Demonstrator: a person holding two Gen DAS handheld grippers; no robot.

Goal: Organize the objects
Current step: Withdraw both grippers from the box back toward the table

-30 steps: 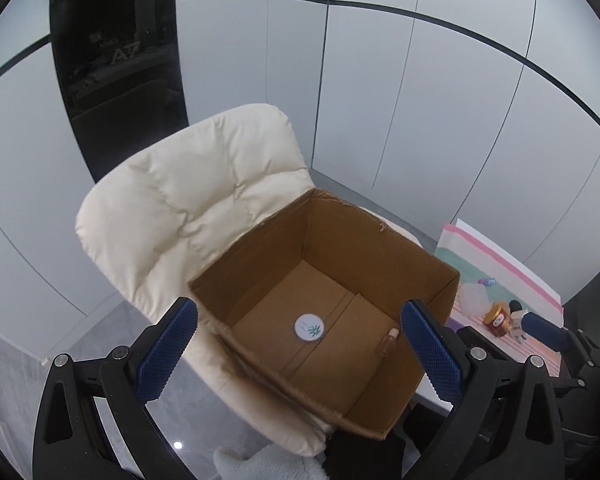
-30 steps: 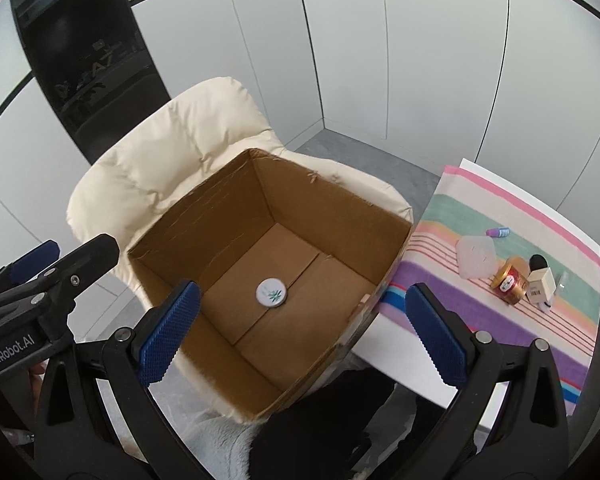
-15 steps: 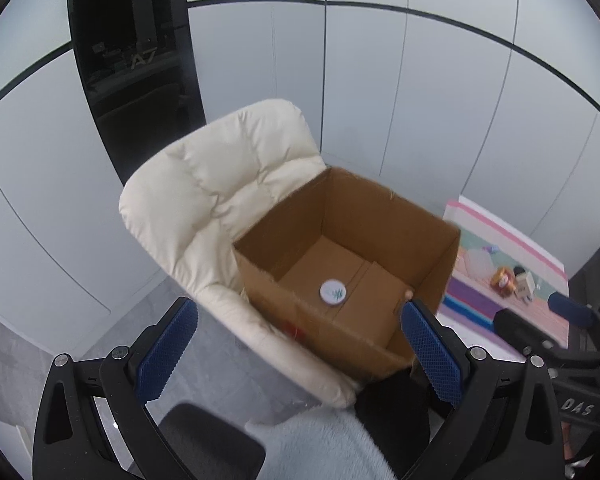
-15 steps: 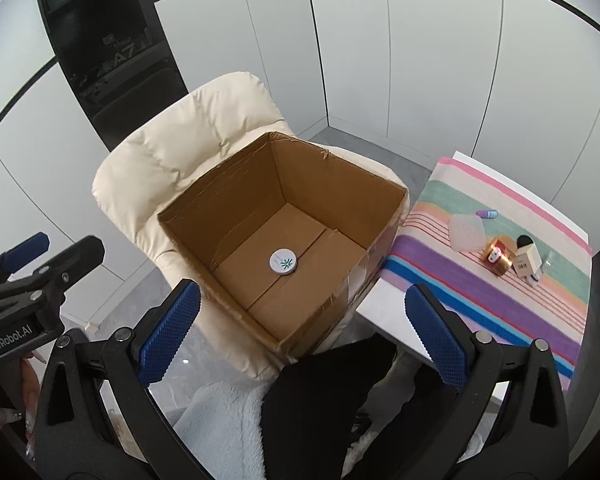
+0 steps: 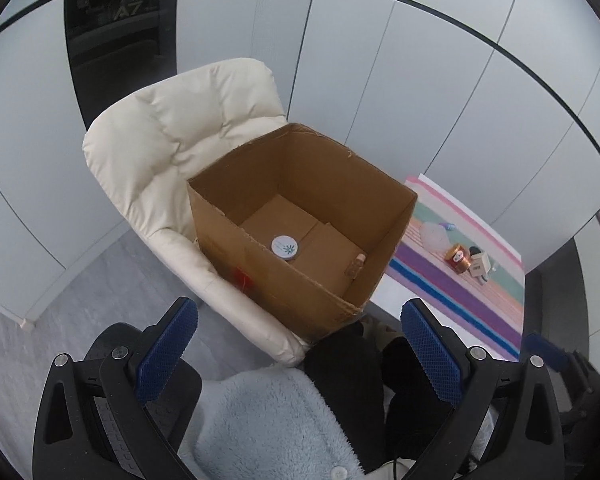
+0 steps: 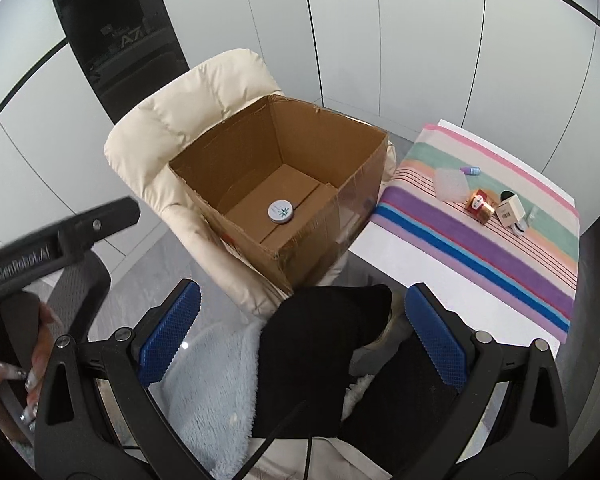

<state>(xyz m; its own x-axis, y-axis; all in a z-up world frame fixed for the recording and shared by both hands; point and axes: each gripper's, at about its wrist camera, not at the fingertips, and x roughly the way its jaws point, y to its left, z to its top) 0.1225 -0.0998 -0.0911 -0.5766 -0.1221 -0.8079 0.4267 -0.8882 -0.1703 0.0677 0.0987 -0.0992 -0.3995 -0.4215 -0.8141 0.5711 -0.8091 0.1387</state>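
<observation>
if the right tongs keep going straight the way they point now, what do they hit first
Probably the cardboard box on the cream chair: the open, empty right tongs aim at its near corner. Depth is unclear; the person's dark-clothed leg below might come first.

So we've got the cardboard box (image 5: 300, 240) sitting on the seat of the padded chair (image 5: 172, 148), chair back right behind it, and inside on the box floor there's a round tin (image 5: 285, 247) about in the middle with a little bottle (image 5: 356, 266) leaning in the corner to its right. Just right of the box we see the table with the striped cloth (image 6: 492, 236), and on that cloth a clear pouch (image 6: 452, 185), a small jar (image 6: 479, 205) and a small carton (image 6: 510, 212) bunched side by side, with a tiny vial (image 6: 471, 170) behind the pouch.
</observation>
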